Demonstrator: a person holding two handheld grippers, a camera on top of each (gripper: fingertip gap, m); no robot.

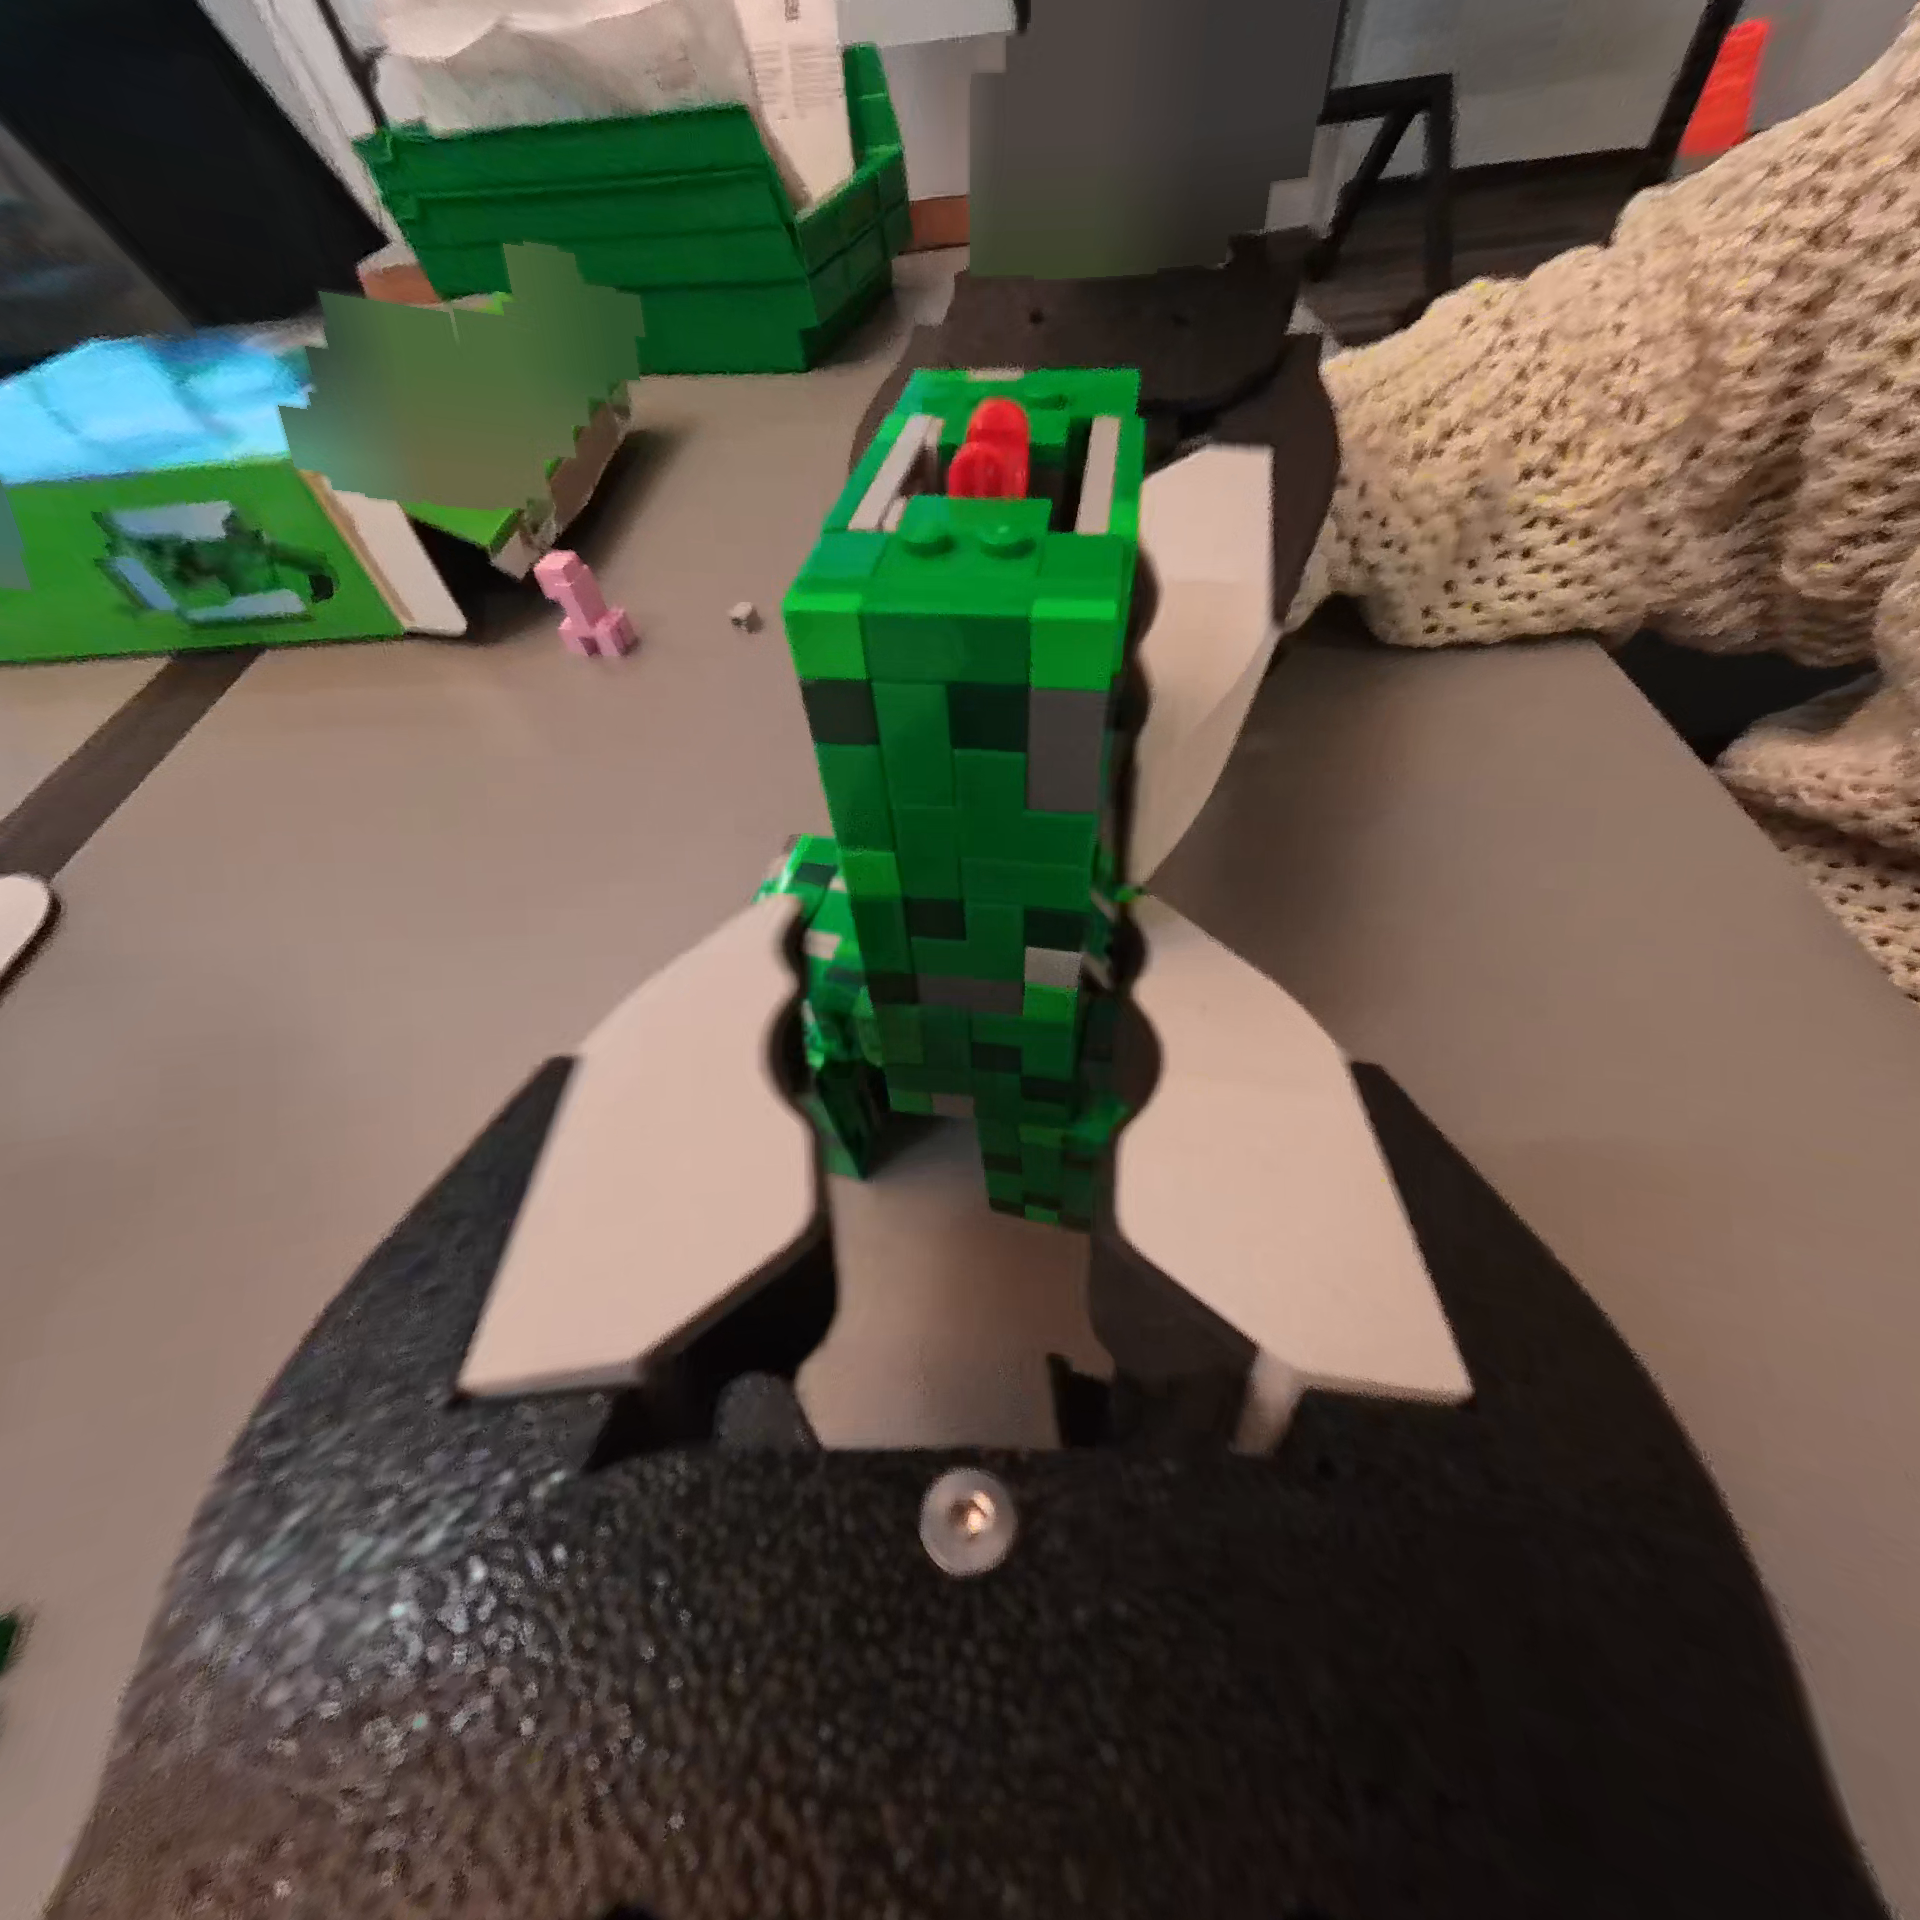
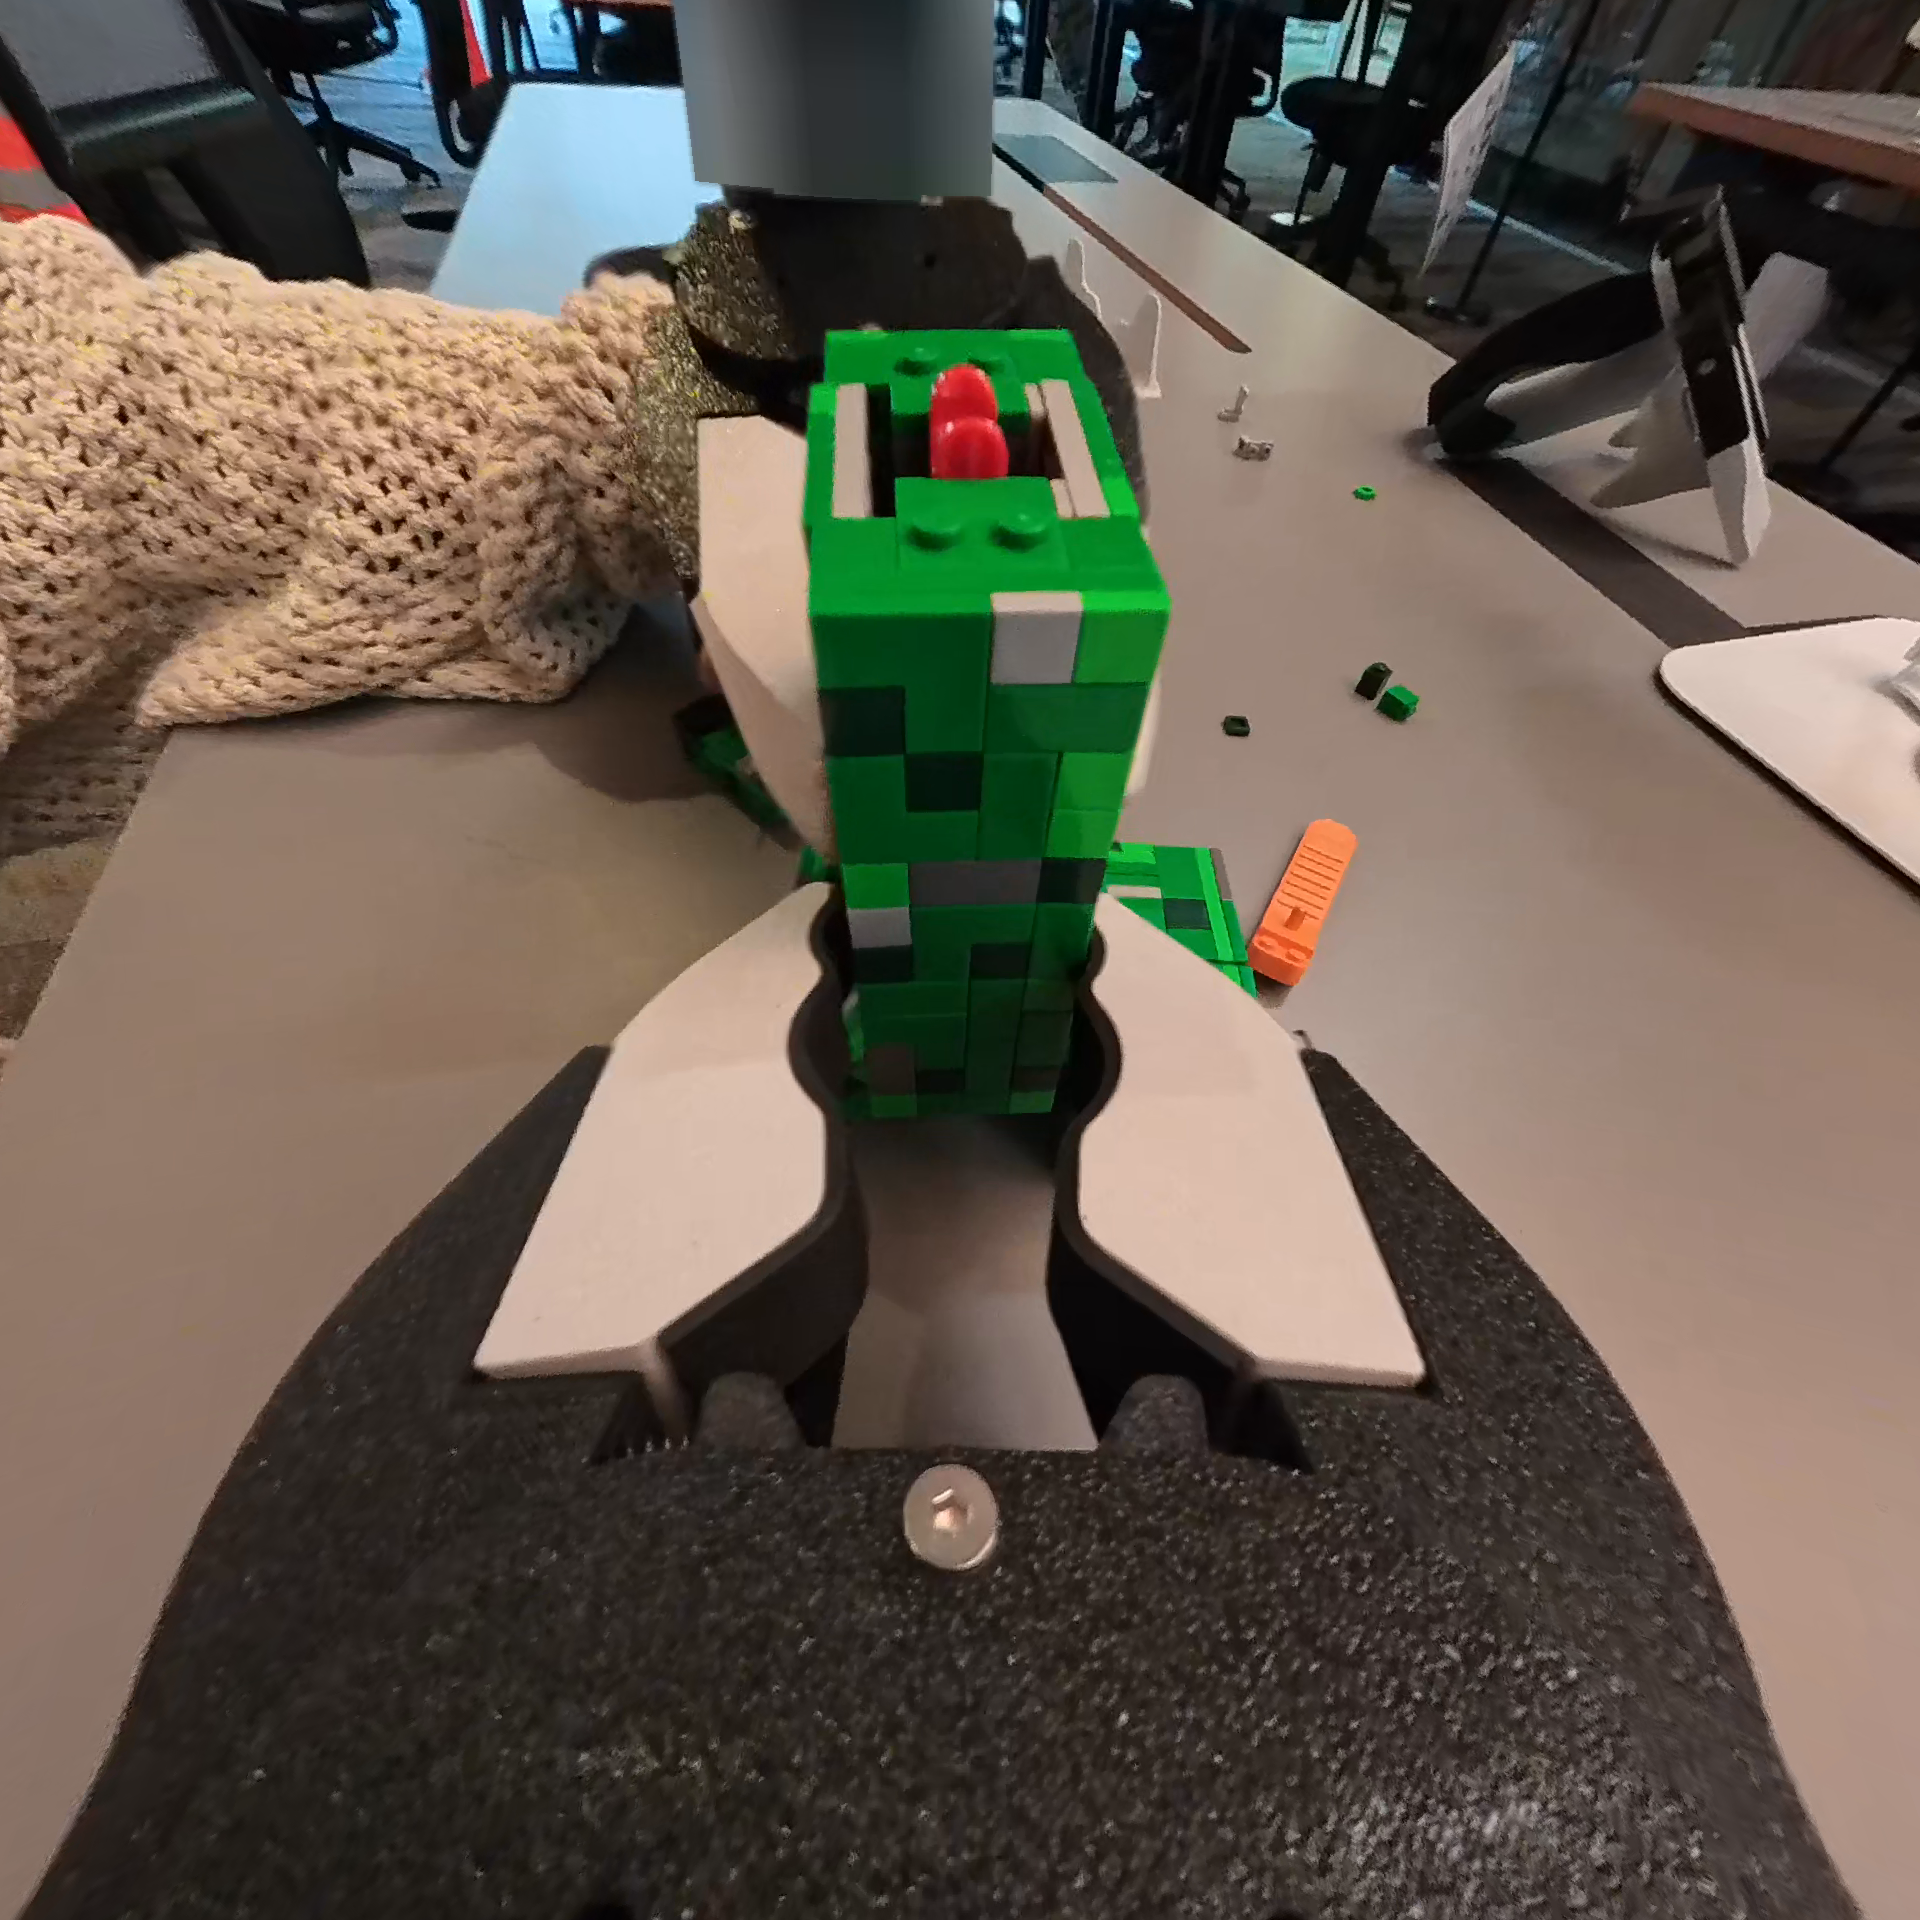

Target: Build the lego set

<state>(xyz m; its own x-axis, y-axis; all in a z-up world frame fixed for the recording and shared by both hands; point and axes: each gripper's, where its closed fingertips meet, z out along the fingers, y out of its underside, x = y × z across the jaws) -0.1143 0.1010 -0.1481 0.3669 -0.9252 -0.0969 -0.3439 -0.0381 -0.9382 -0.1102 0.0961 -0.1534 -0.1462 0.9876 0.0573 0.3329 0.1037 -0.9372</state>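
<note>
Left wrist view: left gripper (image 1: 961, 977) squeezes the low part of the green brick tower (image 1: 961, 790) on the table (image 1: 416, 935) | right gripper (image 2: 961, 971) squeezes it from the other side | risk: uneven pulls could snap the tower apart or tip it.

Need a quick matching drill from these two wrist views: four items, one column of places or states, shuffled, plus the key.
Items
1. green brick tower
2. orange brick separator
3. pink pig figure
4. red pieces

Places or states
A. lying flat on the grey table, right of the tower in the right wrist view
B. sitting in the open top of the tower
C. clamped low down by the left gripper and the right gripper
D. standing on the table near the green box

Pairs: 1-C, 2-A, 3-D, 4-B
</note>
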